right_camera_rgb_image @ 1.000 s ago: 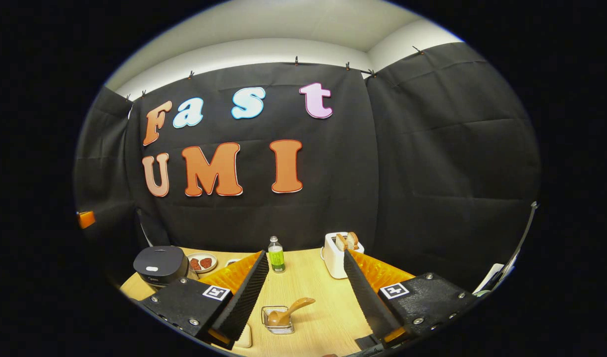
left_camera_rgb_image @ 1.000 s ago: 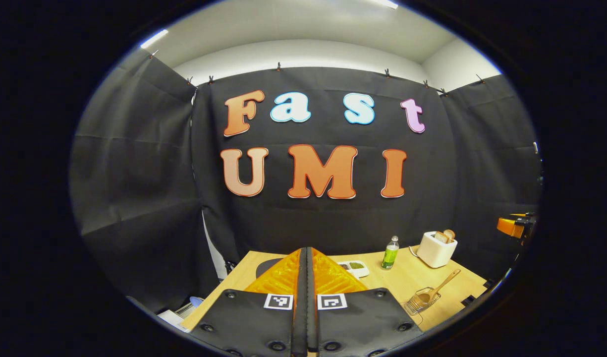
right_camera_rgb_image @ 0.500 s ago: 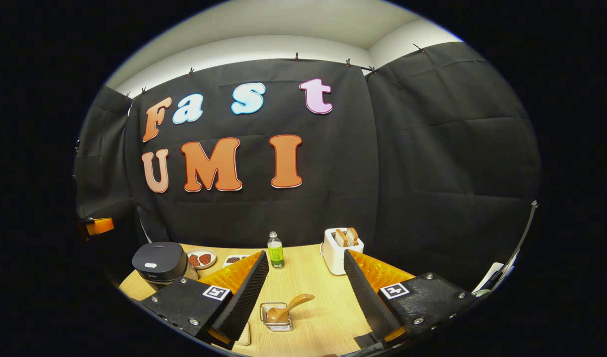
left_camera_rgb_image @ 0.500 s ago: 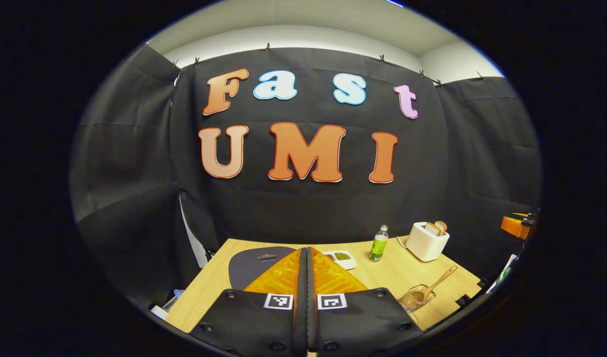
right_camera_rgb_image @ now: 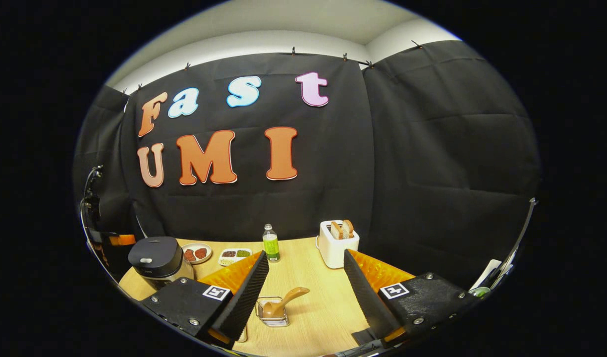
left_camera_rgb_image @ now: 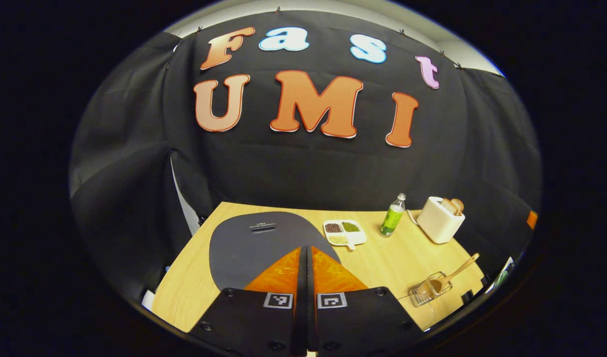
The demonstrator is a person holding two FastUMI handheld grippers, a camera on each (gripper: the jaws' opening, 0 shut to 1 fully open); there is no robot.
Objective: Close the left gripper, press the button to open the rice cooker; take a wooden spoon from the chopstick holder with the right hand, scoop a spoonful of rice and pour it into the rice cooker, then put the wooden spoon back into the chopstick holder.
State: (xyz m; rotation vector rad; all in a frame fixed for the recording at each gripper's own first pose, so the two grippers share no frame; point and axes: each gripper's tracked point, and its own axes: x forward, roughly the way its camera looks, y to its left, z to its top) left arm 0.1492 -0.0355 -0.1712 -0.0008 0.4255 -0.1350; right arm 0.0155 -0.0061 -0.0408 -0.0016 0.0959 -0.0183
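Note:
The dark grey rice cooker (left_camera_rgb_image: 253, 240) sits with its lid down, right under my left gripper (left_camera_rgb_image: 306, 249), which is shut with nothing between its fingers and points at the lid's near part. In the right gripper view the cooker (right_camera_rgb_image: 157, 257) stands at the table's left end. A wooden spoon (right_camera_rgb_image: 287, 300) leans in the wire chopstick holder (right_camera_rgb_image: 272, 317), low between the fingers of my open right gripper (right_camera_rgb_image: 305, 255) and farther off. From the left gripper view the spoon (left_camera_rgb_image: 457, 270) and holder (left_camera_rgb_image: 427, 293) lie far right.
A white divided dish of grains (left_camera_rgb_image: 344, 232), a green bottle (left_camera_rgb_image: 392, 216) and a white toaster with bread (left_camera_rgb_image: 439, 218) line the back of the wooden table (left_camera_rgb_image: 382, 267). A small plate with red pieces (right_camera_rgb_image: 196, 253) sits behind the cooker.
The left gripper has tipped downward and moved over the cooker, so the lid now spreads under its shut fingers. The right gripper has barely shifted and stays open.

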